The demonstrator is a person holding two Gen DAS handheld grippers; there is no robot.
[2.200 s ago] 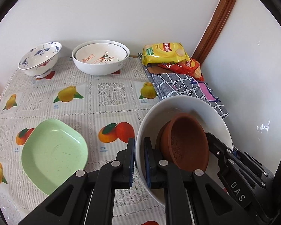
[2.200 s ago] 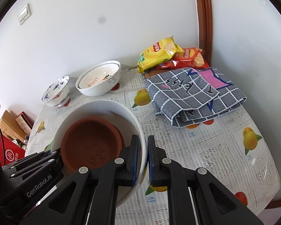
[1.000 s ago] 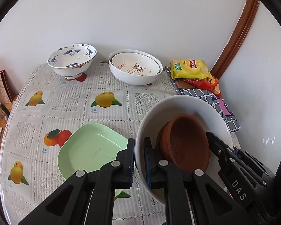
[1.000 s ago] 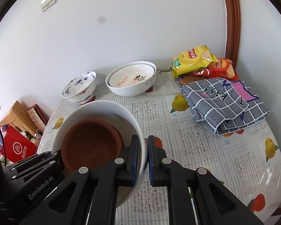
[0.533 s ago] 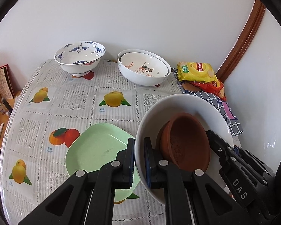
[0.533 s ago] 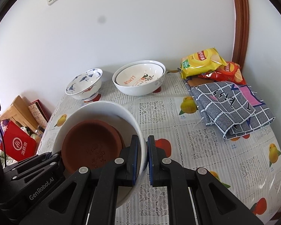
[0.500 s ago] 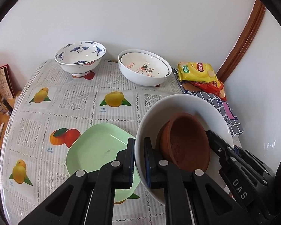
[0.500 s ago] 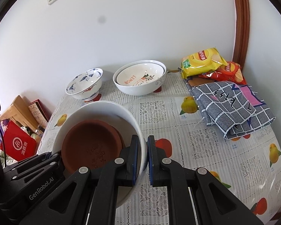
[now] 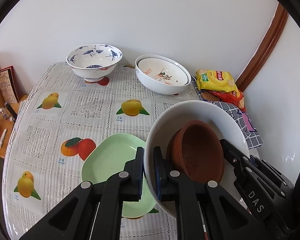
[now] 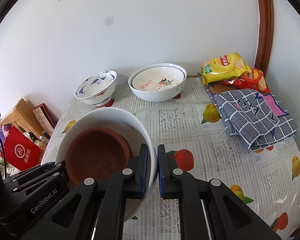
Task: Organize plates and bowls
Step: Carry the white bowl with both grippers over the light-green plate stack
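Green plate (image 9: 110, 164) nearer; fruit-print tablecloth (image 9: 86, 108), white wall (image 9: 150, 20).

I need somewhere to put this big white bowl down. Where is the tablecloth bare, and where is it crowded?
Bare: the middle strip between the green plate and the blue-patterned bowl, and the near right corner in front of the checked cloth. Crowded: the back edge, with nested lemon bowls and snack bags.
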